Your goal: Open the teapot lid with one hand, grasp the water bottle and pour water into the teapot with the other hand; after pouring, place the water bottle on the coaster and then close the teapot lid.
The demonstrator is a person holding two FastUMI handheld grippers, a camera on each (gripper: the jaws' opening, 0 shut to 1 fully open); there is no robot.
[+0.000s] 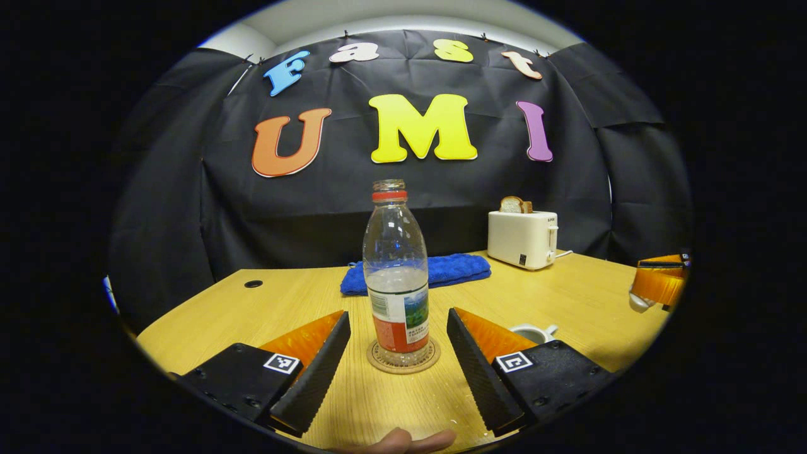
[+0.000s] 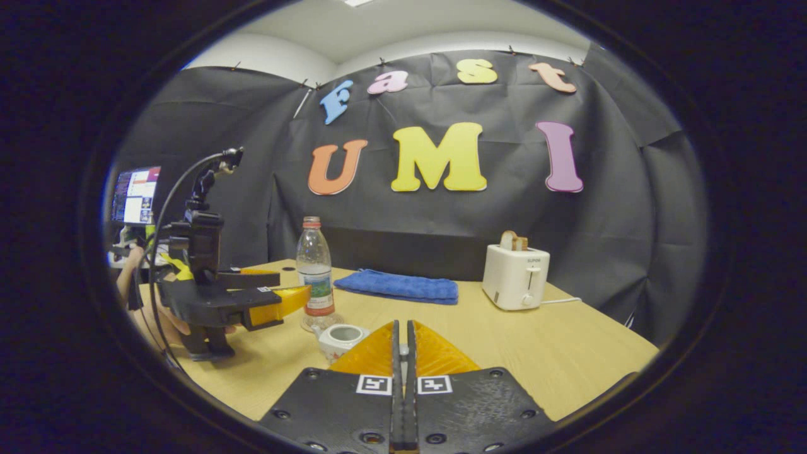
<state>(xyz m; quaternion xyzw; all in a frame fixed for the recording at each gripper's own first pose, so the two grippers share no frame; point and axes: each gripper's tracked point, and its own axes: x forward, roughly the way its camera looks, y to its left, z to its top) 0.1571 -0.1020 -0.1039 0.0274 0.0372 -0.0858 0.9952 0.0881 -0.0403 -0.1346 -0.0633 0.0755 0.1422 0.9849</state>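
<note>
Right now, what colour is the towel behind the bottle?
Blue; the towel shows best in the left gripper view.

This is a staged recording booth in an office-like room, not a real kitchen. A black cloth wall (image 2: pixel 441 233) is clipped up behind a light wooden desk (image 2: pixel 567 353), with a plain white wall and ceiling (image 2: pixel 391 31) above the cloth. On the desk, household props are set out as on a stage: a white toaster (image 2: pixel 516 277) holding bread against the cloth and a folded blue towel (image 2: pixel 397 285) to the toaster's left, while a lit computer monitor (image 2: pixel 134 195) stands beyond the desk's far left edge.
</note>
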